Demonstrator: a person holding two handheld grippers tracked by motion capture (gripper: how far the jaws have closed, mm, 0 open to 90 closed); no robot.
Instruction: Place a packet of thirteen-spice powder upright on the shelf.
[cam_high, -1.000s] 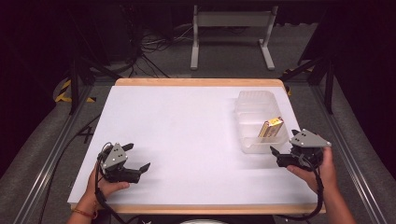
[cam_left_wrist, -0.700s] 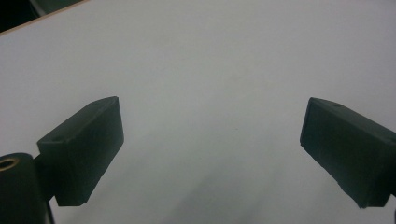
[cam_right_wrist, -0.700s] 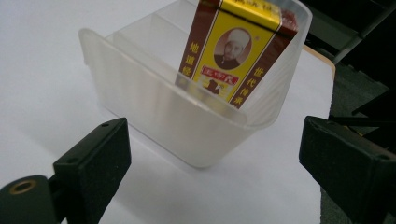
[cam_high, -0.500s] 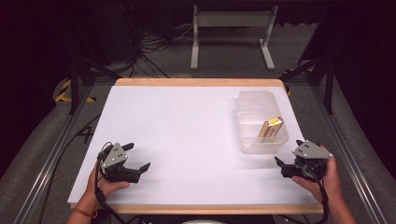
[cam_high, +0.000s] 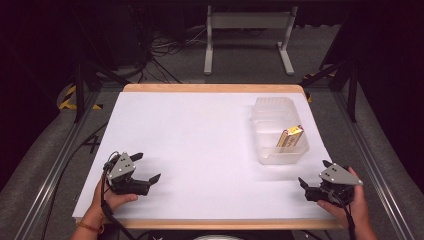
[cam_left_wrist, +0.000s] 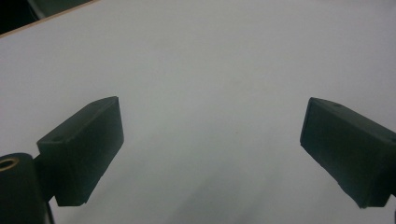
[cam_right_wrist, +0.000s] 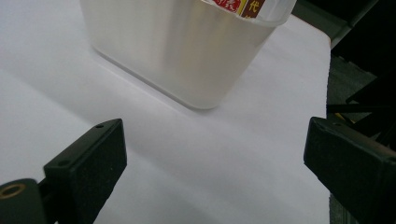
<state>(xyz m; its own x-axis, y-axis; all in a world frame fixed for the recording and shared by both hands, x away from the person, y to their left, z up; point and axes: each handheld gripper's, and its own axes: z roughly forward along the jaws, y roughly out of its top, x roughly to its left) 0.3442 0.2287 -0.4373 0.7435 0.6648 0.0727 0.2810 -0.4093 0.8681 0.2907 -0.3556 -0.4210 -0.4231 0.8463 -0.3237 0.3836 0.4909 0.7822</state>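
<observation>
A clear plastic container (cam_high: 279, 131) stands on the right side of the white table (cam_high: 200, 135). A yellow and red packet (cam_high: 291, 137) leans inside it. My right gripper (cam_high: 314, 172) rests low near the front right corner, just in front of the container. Its jaws have just been opening and stand open with nothing between them. In the right gripper view (cam_right_wrist: 215, 154) the container's wall (cam_right_wrist: 187, 51) and the packet's edge (cam_right_wrist: 243, 5) rise ahead. My left gripper (cam_high: 146, 166) sits at the front left, open and empty, with bare table between its jaws (cam_left_wrist: 210, 140).
The table's wooden front edge (cam_high: 210, 223) runs just behind both hands. Its right edge drops off beside the right gripper. A metal stand (cam_high: 247, 30) and cables (cam_high: 170, 47) lie on the floor beyond the far edge.
The right hand sank and drew back from the container toward the front right corner, and its jaws spread wider. The left hand kept still.
</observation>
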